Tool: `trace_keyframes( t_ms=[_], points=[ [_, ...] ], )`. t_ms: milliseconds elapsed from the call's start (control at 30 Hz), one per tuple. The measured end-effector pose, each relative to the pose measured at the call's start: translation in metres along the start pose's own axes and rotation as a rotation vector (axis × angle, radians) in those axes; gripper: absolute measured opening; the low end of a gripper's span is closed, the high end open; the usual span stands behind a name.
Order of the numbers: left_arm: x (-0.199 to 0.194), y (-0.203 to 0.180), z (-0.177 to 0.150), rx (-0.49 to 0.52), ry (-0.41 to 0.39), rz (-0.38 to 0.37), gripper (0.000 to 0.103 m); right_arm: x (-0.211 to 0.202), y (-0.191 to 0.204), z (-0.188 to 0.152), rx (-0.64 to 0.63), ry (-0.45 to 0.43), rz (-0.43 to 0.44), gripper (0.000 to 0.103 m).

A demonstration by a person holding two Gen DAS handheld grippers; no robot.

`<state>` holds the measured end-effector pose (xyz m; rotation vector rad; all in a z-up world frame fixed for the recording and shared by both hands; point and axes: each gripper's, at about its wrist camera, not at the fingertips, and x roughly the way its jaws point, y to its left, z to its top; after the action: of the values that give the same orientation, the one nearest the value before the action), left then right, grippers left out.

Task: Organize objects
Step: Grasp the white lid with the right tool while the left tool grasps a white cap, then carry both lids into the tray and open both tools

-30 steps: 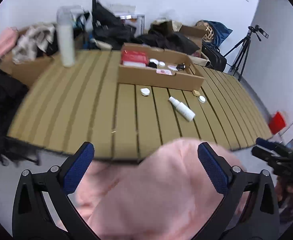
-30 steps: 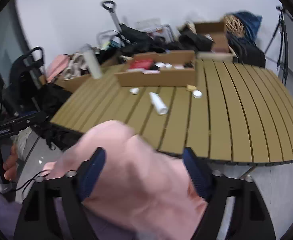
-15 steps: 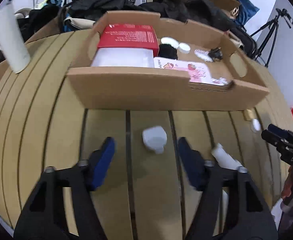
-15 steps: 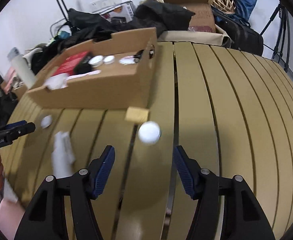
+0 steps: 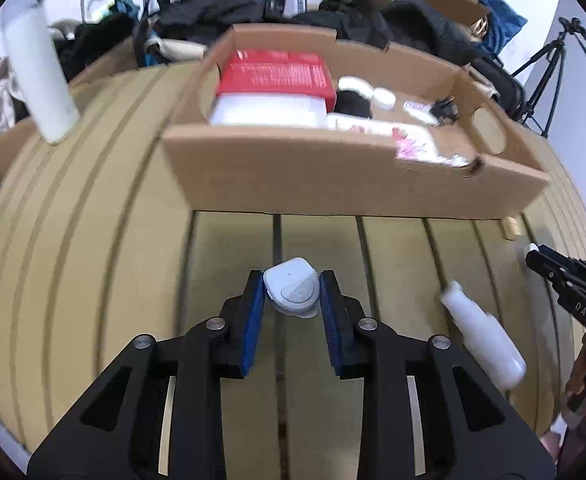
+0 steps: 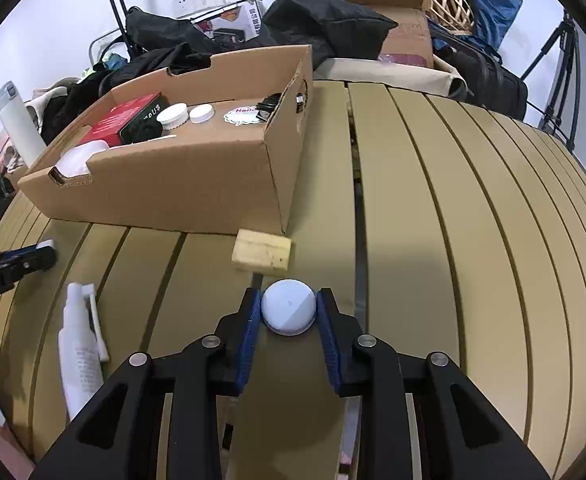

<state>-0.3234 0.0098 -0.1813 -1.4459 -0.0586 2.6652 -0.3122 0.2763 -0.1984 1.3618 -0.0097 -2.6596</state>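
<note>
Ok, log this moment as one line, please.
left gripper: closing on white case | right gripper: closing on round cap | both on table | box: behind

So the left hand-held gripper [image 5: 292, 294] has a small case [image 5: 291, 292] between its pads, jaws closing on it, down on the counter [image 5: 93, 264]. Straight ahead of it sits the cardboard box [image 5: 333, 176], with a bottle [image 5: 483, 340] lying off to its right. The right hand-held gripper [image 6: 289, 312] is closing around a round cap [image 6: 289, 312], also on the counter. Just ahead of that one, slightly left, there's a little block [image 6: 261, 255] touching the box's near corner. A tall flask [image 5: 39, 64] stands far left, beyond the box.
</note>
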Motion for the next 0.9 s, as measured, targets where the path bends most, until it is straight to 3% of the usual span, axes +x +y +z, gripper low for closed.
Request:
trace_keyframes(
  t_ms=[233, 333, 433, 600, 767, 900],
  points=[
    [-0.148, 0.004, -0.046, 0.003, -0.136, -0.041, 0.024, -0.116, -0.001, -0.032, 0.002, -0.091, 0.024, 0.031],
    [-0.219, 0.005, -0.081, -0.031, -0.175, -0.120, 0.024, -0.191, 0.010, -0.070, 0.001, -0.128, 0.046, 0.031],
    [-0.259, 0.001, -0.108, -0.037, -0.199, -0.176, 0.024, -0.245, 0.036, -0.112, -0.030, -0.150, 0.100, 0.031],
    [-0.291, -0.015, -0.125, 0.004, -0.234, -0.197, 0.024, -0.279, 0.070, -0.152, -0.075, -0.156, 0.163, 0.031],
    [-0.302, -0.024, -0.127, 0.027, -0.260, -0.210, 0.024, -0.297, 0.077, -0.150, -0.097, -0.215, 0.160, 0.031],
    [-0.291, -0.020, -0.122, 0.014, -0.236, -0.215, 0.024, -0.292, 0.073, -0.146, -0.086, -0.207, 0.172, 0.031]
  ],
)
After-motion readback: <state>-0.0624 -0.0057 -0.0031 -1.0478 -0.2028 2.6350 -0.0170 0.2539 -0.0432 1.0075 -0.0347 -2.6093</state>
